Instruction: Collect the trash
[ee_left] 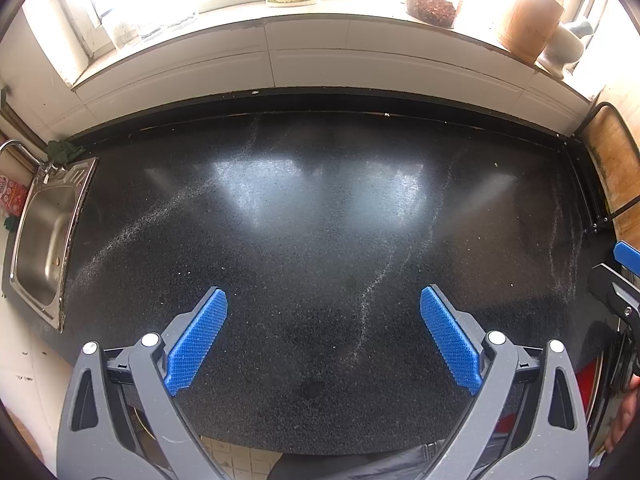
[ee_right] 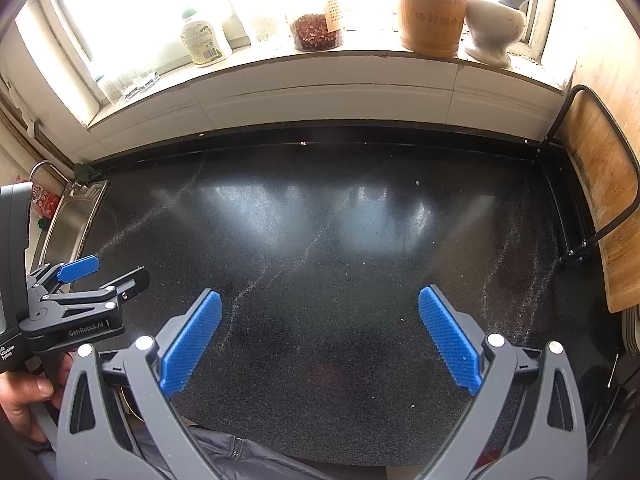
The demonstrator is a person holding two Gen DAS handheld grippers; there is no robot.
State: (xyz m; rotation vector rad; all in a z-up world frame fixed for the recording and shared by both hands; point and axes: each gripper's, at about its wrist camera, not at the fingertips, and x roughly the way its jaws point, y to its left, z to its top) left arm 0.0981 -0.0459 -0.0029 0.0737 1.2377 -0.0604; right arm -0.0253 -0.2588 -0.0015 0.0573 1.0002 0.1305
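Note:
No piece of trash shows on the black speckled countertop [ee_left: 320,208], only faint white streaks and tiny crumbs [ee_right: 417,183]. My left gripper [ee_left: 323,300] is open and empty, held above the counter's front part. My right gripper [ee_right: 320,300] is open and empty too, above the front of the same counter [ee_right: 340,240]. The left gripper also shows at the left edge of the right wrist view [ee_right: 100,276], held by a hand. A blue fingertip [ee_left: 626,252] of the right gripper shows at the right edge of the left wrist view.
A steel sink [ee_left: 44,236] is set in the counter at the left. A wooden board [ee_right: 604,192] in a black wire rack stands at the right end. The windowsill holds a bottle [ee_right: 202,40], a jar [ee_right: 318,32], a wooden holder [ee_right: 432,12] and a mortar [ee_right: 496,24].

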